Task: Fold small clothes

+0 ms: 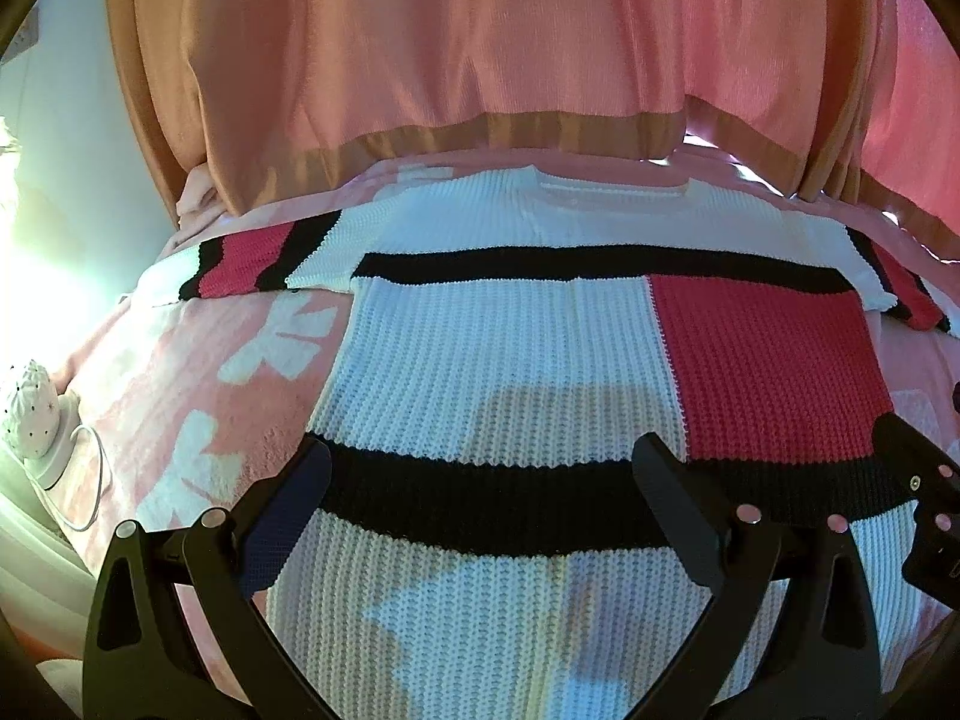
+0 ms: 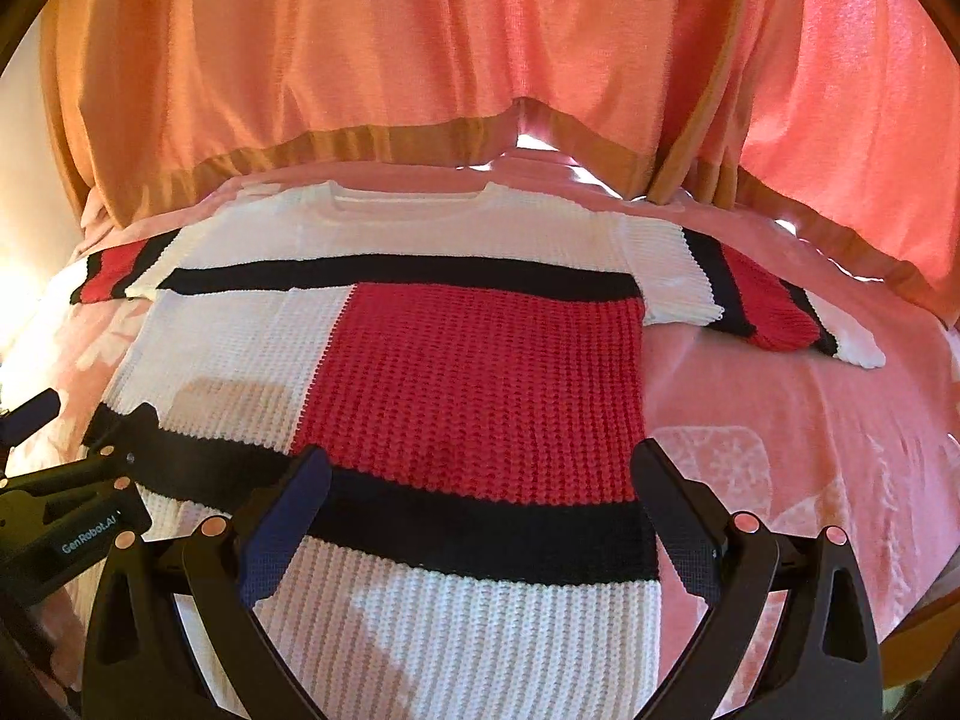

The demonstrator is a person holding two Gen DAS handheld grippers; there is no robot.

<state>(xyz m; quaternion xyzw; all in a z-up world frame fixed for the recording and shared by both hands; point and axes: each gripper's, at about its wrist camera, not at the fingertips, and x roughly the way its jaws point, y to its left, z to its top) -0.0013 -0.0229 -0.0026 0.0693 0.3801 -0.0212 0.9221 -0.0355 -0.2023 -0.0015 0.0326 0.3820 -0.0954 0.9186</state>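
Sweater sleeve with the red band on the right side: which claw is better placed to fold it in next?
Right. The right claw hangs open over the sweater's right edge, nearer that sleeve; the left claw hangs open over the left half.

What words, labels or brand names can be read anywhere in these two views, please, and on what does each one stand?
"GenRobot.AI": white letters on the black body of the left tongs, seen in the right wrist view.
No other text shows. The sweater, the pink blanket and the curtains carry patterns only, no lettering.
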